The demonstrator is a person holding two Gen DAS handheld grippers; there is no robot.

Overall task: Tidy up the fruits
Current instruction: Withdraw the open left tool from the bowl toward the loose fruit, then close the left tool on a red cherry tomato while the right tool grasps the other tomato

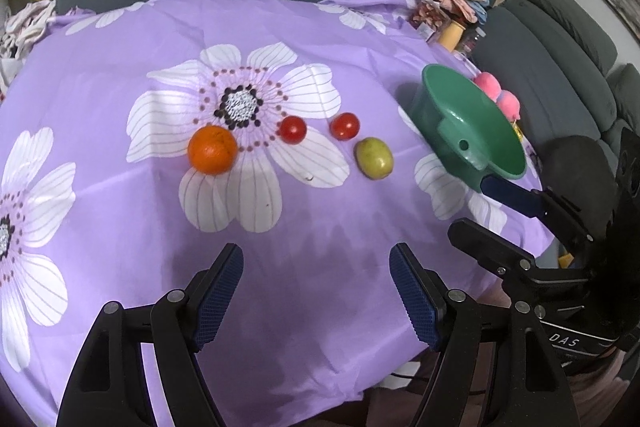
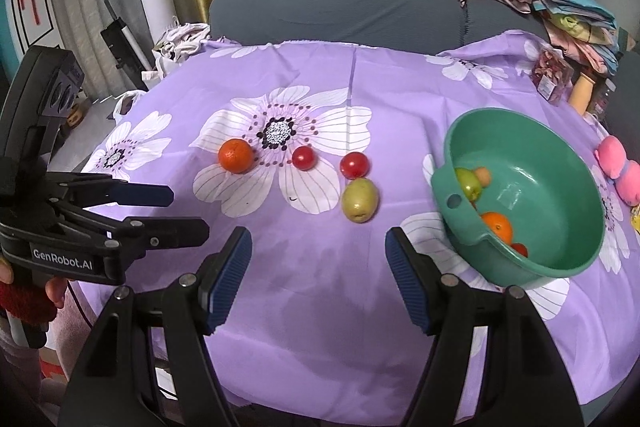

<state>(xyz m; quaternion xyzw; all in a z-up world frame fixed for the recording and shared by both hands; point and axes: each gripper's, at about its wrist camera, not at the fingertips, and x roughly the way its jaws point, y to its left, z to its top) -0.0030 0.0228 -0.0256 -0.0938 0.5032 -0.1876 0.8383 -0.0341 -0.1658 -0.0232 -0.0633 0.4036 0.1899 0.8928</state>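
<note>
Ribbed blue rubber fingers [image 1: 222, 291] on black jointed arms: the left gripper [image 1: 316, 291] stands spread with nothing between its pads, and the right gripper [image 2: 318, 279] likewise gapes empty above the cloth. The tablecloth [image 2: 360, 327], a thin, creased purple fabric printed with large white flowers, covers the table. On it lie a dimpled round orange [image 1: 212, 149], two glossy red tomatoes, one [image 1: 293, 129] just beside the orange and the other [image 1: 345, 126] nearer the bowl, and a smooth, oval yellow-green fruit [image 1: 374, 158] close by the second tomato. A green plastic bowl [image 2: 576, 195] with a pierced handle tab sits at the cloth's right side. Only the right wrist view looks into it, showing a green fruit [image 2: 469, 183], an orange fruit [image 2: 497, 225] and something red at the bottom. The left wrist view shows just its outer wall and rim. A fuzzy pink soft toy [image 2: 618, 167] lies beyond the bowl.
</note>
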